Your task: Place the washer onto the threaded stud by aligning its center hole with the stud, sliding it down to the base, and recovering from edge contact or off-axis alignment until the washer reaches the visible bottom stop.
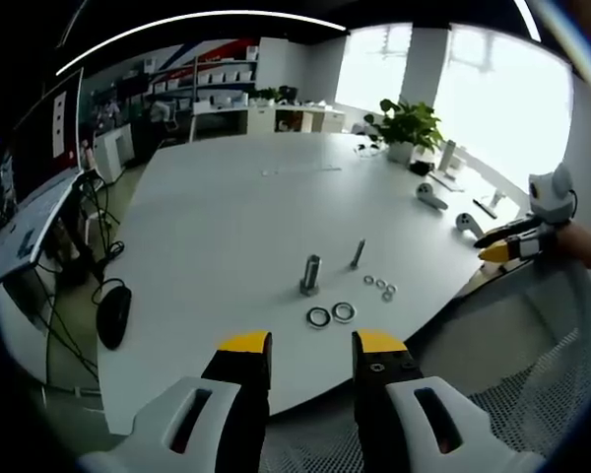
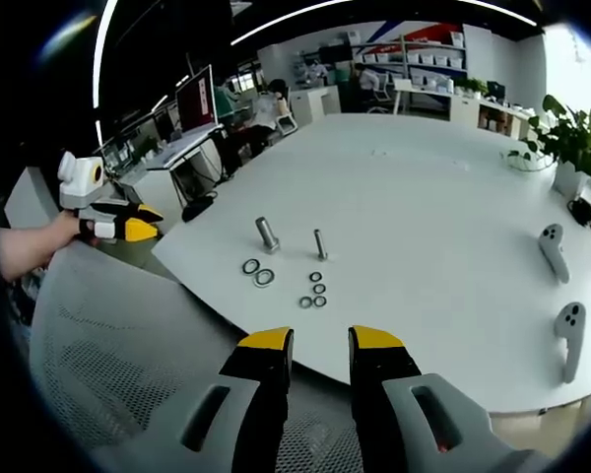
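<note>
Frankly, nothing is in hand yet: nearest, the left gripper and right gripper hang over a mesh chair back short of the table, each with jaws spread a little and gripping nothing. Beyond, two big washers lie flat near the table edge just before the upright stud, with a thinner bolt and small washers beside; I judge the next move is reaching in to pinch one big washer. Farther off a potted plant stands in its pot.
</note>
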Motion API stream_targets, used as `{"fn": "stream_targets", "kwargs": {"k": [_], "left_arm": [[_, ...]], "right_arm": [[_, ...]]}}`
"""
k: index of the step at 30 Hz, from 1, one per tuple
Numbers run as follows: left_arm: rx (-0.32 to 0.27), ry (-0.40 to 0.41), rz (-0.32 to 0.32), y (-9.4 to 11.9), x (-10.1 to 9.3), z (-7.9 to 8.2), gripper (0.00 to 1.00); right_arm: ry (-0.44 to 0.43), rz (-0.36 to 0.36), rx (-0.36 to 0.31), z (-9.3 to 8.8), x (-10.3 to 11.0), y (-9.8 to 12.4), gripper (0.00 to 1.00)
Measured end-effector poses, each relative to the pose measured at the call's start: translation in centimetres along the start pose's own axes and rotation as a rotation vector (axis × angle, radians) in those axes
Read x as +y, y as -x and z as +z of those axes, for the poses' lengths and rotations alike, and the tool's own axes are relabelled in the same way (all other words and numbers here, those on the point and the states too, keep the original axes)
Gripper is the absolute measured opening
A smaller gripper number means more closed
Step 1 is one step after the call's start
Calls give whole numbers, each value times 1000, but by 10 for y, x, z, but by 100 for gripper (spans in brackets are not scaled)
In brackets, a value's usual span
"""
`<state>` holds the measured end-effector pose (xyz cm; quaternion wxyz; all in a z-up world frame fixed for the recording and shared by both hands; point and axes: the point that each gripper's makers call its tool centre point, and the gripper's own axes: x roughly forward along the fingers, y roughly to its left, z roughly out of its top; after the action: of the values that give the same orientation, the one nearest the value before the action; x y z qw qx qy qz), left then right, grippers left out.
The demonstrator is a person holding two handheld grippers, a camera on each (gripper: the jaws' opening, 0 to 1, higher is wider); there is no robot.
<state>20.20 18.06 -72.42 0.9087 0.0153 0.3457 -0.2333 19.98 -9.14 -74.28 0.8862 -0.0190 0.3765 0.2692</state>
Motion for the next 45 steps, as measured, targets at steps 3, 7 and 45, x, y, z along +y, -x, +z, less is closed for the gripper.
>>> {"fn": "stream_targets", "kwargs": {"k": [3,7,45], "left_arm": [[-8,9,6,0,1,1,30],[-1,3,-6,0,-1,0,30],[-7,3,-15,-2,3,-2,35]], "right_arm": [[-9,-7,0,-1,-2,0,25],[-2,-8,8,-2,-2,-1,26],[-9,-12,25,-6,-2,0,28]]}}
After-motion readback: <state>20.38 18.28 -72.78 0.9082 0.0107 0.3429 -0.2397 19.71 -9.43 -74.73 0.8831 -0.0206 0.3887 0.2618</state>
